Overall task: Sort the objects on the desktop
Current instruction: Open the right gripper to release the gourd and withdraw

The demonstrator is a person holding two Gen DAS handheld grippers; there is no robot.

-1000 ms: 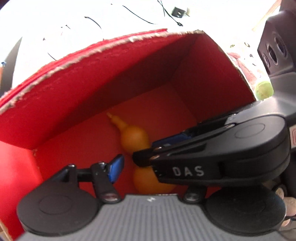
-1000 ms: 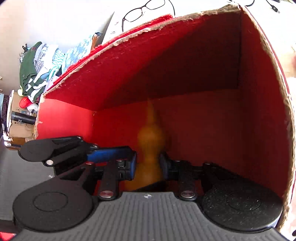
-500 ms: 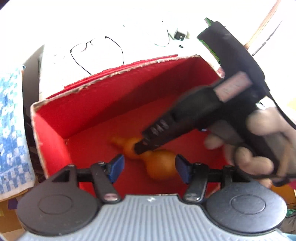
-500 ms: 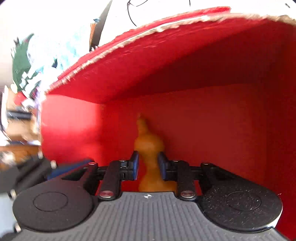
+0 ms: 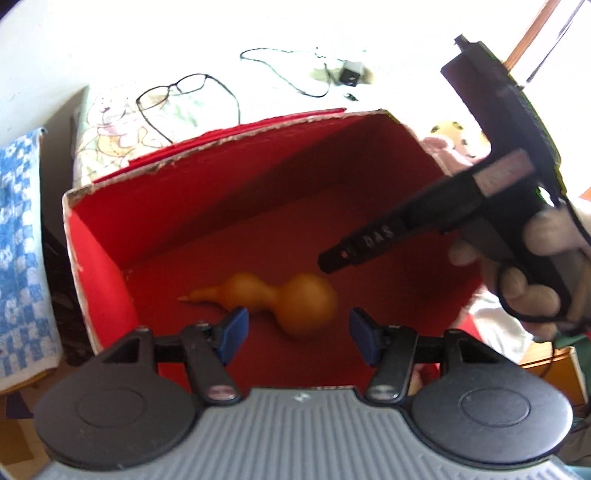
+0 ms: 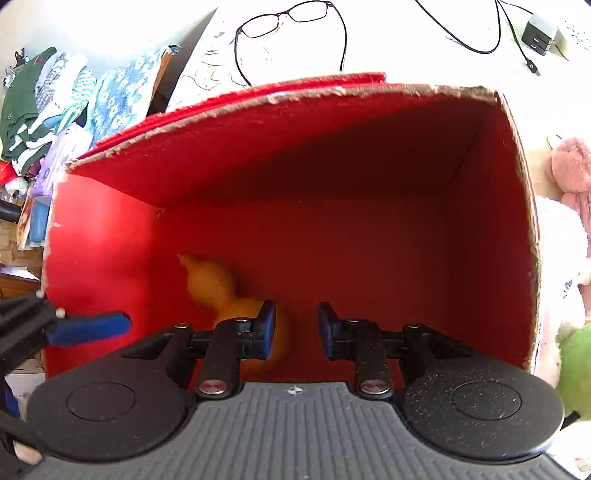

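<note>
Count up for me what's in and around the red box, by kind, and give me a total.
Red box: 1
Orange gourd, lying inside the box: 1
Eyeglasses behind the box: 1
Black charger with cable: 1
Pink plush toy beside the box: 1
Total: 5

Blurred in both views, the orange gourd (image 5: 291,299) on the red box (image 5: 229,184) floor, partly hidden behind the right gripper (image 6: 295,326) pad; cut off at the frame edge, the gloved hand (image 5: 543,266) and blue towel (image 5: 22,236).
</note>
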